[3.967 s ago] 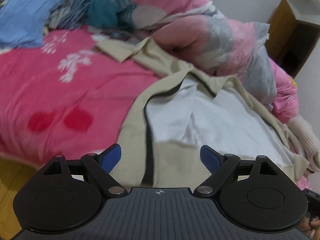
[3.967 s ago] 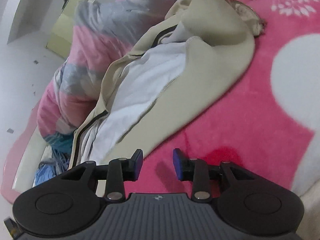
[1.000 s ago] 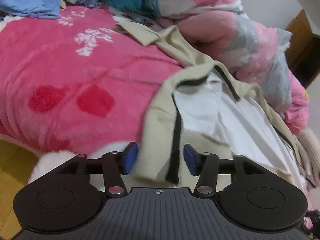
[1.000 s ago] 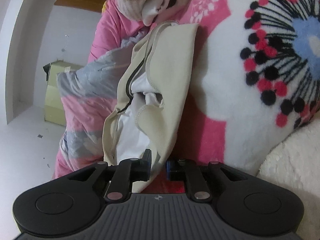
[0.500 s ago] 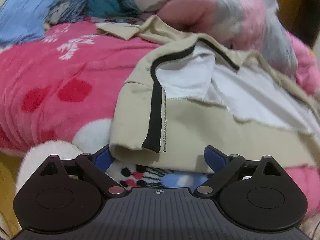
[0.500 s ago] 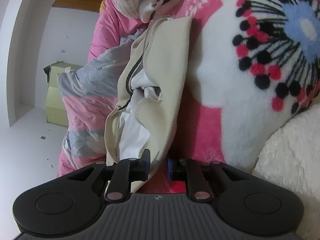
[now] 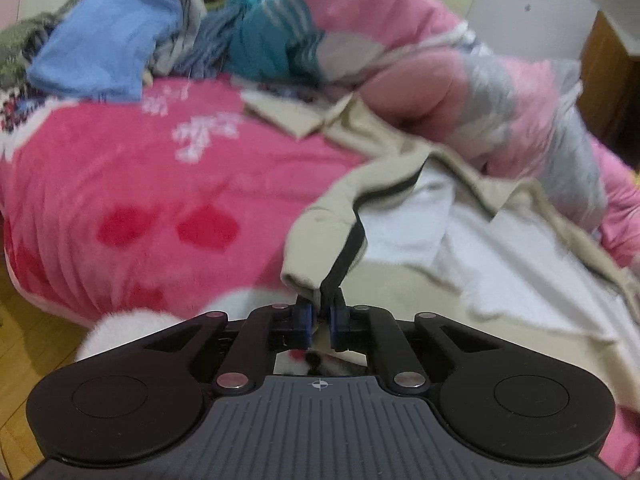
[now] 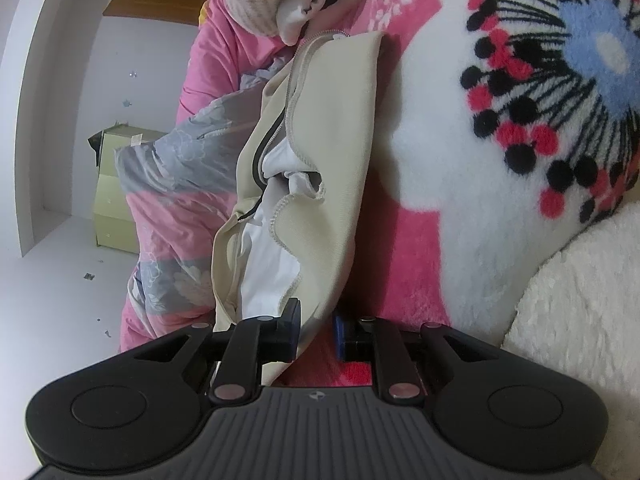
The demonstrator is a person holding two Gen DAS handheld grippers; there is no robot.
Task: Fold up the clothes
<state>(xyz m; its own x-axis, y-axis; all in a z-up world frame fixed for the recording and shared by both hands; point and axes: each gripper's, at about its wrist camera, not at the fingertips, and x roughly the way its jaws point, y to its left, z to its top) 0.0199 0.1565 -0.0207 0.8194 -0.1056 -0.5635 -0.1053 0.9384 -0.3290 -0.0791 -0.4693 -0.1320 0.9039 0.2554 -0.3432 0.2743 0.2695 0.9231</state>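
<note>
Beige zip-up jacket with white lining (image 7: pixel 472 280) spread on pink fleece blanket (image 7: pixel 168 200), left gripper (image 7: pixel 319 322) clamped on its black-zippered corner, right gripper (image 8: pixel 316 330) pinching its beige hem, rumpled pink-grey quilt (image 7: pixel 500 92) alongside, blue garment (image 7: pixel 100 48) behind.

Beige white-lined jacket (image 7: pixel 400 240); open on bed

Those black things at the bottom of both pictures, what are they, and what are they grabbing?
Each is a hand-held gripper: a person holds one in each hand, with a camera on it looking along its two fingers. One picture comes from the left hand-held gripper, the other from the right hand-held gripper. Both have pinched shut on the same beige jacket, which has a white lining and a dark zipper strip. It lies on a bed with a fuzzy pink blanket. Behind it is a rumpled pink and grey quilt and a pile of other clothes.
</note>
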